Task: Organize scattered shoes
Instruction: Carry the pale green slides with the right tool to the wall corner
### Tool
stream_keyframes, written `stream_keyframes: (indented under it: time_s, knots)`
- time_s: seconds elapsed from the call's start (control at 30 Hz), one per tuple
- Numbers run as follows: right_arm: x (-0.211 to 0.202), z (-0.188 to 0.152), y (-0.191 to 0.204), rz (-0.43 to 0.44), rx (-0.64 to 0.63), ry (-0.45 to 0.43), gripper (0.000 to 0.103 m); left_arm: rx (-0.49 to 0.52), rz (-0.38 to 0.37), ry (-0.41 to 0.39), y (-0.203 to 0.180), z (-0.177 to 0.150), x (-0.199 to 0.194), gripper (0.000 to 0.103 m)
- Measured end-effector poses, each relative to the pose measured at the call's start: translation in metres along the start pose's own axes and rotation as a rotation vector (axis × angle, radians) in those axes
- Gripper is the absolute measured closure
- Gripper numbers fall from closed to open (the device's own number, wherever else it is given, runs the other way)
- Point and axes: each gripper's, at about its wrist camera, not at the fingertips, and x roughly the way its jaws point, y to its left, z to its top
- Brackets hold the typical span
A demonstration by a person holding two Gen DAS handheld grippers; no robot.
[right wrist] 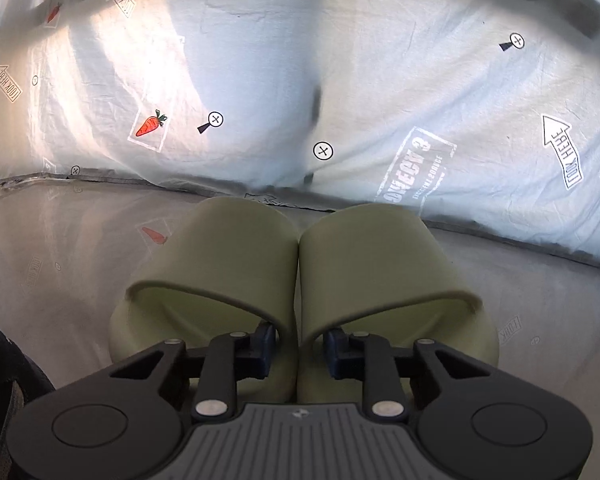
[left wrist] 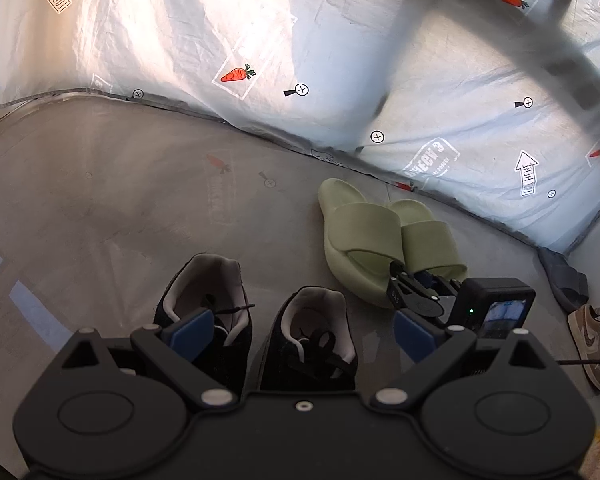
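Note:
Two pale green slides [right wrist: 220, 256] [right wrist: 380, 256] stand side by side on the grey floor, toes toward the printed sheet. My right gripper [right wrist: 298, 350] has one finger inside each strap opening and is shut on the two touching inner walls. In the left wrist view the same green slides [left wrist: 364, 240] lie right of centre with the right gripper [left wrist: 404, 276] at their heel end. A pair of black sneakers [left wrist: 208, 300] [left wrist: 320, 332] sits just below my left gripper [left wrist: 300, 336], which is open wide above them, its blue pads touching nothing.
A white sheet [left wrist: 260, 40] printed with carrots and arrows hangs behind the shoes, its hem on the floor. A brown sneaker [left wrist: 592, 344] and a dark slipper [left wrist: 564, 280] lie at the far right. A black sneaker's edge [right wrist: 4, 368] shows at lower left.

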Motion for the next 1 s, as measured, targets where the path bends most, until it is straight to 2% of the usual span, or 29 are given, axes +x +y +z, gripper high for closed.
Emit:
stream_keyframes:
  time_s: [0.27, 0.43, 0.77, 1.0]
  knots:
    - [-0.018, 0.013, -0.009, 0.018, 0.023, -0.024, 0.077, 0.007, -0.005, -0.016, -0.007, 0.001, -0.003, 0.005]
    - [-0.040, 0.018, -0.028, -0.004, 0.032, -0.050, 0.077, 0.007, -0.021, -0.035, -0.019, 0.001, -0.005, 0.005]
    - [-0.092, 0.036, -0.109, -0.086, 0.054, -0.116, 0.075, 0.026, -0.098, -0.060, -0.083, -0.007, -0.004, 0.005]
    - [-0.129, 0.041, -0.194, -0.154, 0.055, -0.146, 0.075, 0.046, -0.181, -0.068, -0.164, -0.013, 0.011, 0.005]
